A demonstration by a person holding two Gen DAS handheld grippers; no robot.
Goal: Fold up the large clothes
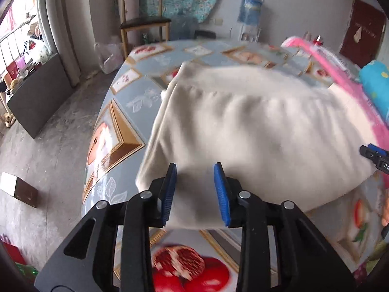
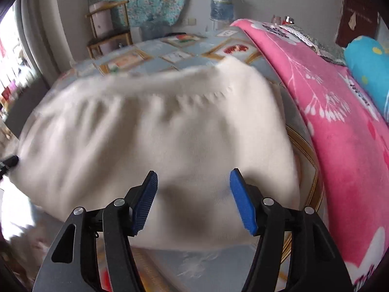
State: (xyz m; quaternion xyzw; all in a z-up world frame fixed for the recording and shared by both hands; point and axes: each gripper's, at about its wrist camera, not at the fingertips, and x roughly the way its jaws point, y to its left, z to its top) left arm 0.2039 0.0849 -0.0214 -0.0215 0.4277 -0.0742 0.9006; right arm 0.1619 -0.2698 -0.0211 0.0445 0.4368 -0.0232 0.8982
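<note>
A cream knit garment lies folded on the table with the fruit-print cloth; it also shows in the right wrist view, blurred. My left gripper is open, its blue pads over the garment's near left edge with cloth between them. My right gripper is open wide above the garment's near right edge, holding nothing. The right gripper's tip shows at the left wrist view's right edge.
A pink blanket and a blue cushion lie at the table's right side. A wooden chair and a water bottle stand behind the table. A dark panel and a small box are on the floor to the left.
</note>
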